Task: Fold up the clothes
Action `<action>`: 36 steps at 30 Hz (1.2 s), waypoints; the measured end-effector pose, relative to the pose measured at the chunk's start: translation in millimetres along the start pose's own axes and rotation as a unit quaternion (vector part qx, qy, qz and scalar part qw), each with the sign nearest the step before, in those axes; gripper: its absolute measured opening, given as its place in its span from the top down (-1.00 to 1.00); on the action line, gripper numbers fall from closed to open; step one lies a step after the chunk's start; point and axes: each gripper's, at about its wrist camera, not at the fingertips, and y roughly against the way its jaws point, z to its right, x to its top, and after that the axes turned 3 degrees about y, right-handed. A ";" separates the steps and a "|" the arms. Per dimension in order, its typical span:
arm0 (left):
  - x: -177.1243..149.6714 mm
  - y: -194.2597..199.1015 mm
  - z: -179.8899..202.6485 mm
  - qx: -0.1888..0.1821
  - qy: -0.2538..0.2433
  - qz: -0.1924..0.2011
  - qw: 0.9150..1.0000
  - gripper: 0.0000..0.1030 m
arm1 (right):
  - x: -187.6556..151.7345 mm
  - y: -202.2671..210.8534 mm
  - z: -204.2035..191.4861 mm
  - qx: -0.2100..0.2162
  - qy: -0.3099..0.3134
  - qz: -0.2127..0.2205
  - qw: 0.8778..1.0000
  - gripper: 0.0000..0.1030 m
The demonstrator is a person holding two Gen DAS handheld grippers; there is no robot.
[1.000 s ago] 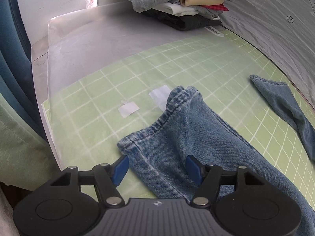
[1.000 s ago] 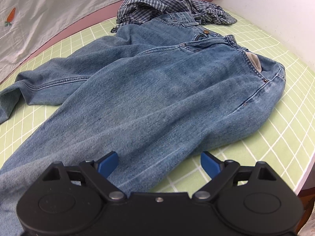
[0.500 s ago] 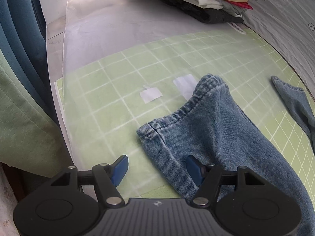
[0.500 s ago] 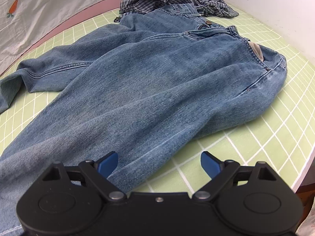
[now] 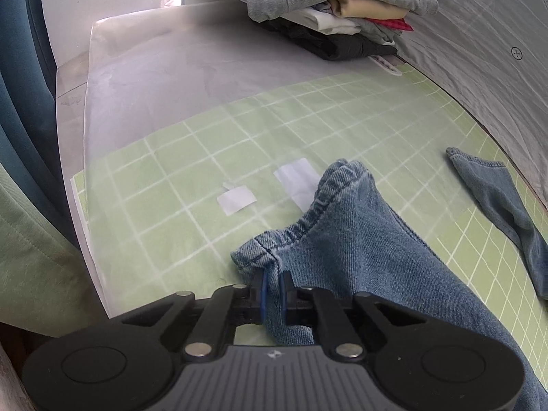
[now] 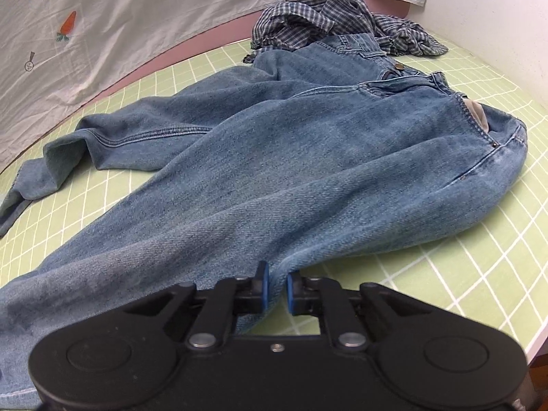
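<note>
Blue jeans (image 6: 308, 157) lie spread over the green grid mat (image 6: 462, 274), waistband at the far right. In the left wrist view the near leg's hem (image 5: 308, 219) is bunched, and my left gripper (image 5: 272, 291) is shut on the denim edge just behind that hem. The other leg's cuff (image 5: 479, 178) lies flat to the right. My right gripper (image 6: 275, 291) is shut on the near edge of the same leg, around thigh height.
A stack of folded clothes (image 5: 335, 10) sits at the far end of the table. A crumpled checked shirt (image 6: 335, 20) lies beyond the waistband. Two white tape pieces (image 5: 236, 198) are on the mat. A grey printed sheet (image 6: 120, 17) borders the back; curtains (image 5: 20, 137) hang left.
Both grippers were open over the jeans half a second ago; now each has closed on the near edge of the denim leg. The hem has bunched up slightly.
</note>
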 end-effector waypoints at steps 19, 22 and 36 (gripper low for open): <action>-5.1 29.1 -6.3 0.071 -0.063 0.049 0.994 0.18 | -17.8 22.5 -6.2 0.059 0.066 -0.042 0.995 0.48; -14.8 35.7 5.6 0.058 -0.069 0.052 0.995 -0.07 | -13.4 24.3 -0.6 0.037 0.056 -0.028 0.997 -0.07; -119.1 53.4 104.9 -0.044 -0.216 -0.017 0.975 -0.59 | 2.7 1.5 84.5 -0.022 -0.068 -0.024 0.997 -0.54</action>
